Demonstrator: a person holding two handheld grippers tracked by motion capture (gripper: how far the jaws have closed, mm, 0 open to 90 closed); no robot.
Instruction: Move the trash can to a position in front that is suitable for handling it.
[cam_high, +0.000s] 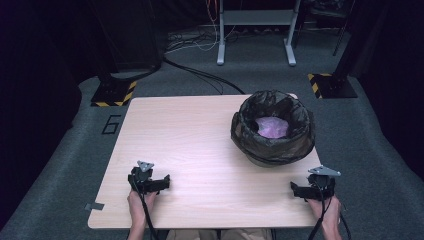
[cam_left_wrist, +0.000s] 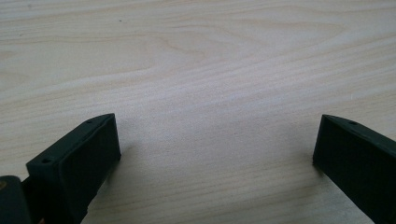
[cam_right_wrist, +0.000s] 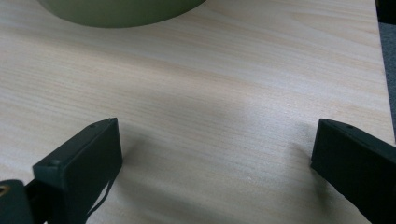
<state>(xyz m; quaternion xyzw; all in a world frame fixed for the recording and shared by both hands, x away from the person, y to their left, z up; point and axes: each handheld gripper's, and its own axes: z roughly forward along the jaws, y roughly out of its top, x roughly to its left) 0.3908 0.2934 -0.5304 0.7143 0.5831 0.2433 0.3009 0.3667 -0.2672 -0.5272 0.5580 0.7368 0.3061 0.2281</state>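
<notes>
bin (cam_right_wrist: 121, 11) cropped at top, pink contents (cam_high: 273, 127) unclear

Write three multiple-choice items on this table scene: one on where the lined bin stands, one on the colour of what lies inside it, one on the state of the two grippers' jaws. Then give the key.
1. Where does the bin stand on the table?
A. far right part
B. near left corner
C. centre of the near edge

2. What colour is the item inside the bin?
A. yellow
B. pinkish purple
C. green

3. How do the jaws of the left gripper and right gripper stand?
A. both shut
B. one shut, one open
C. both open, holding nothing

Key: A, the high view shows it there; B, the item looks pinkish purple; C, bare wood lies between each gripper's wide-apart jaws.
</notes>
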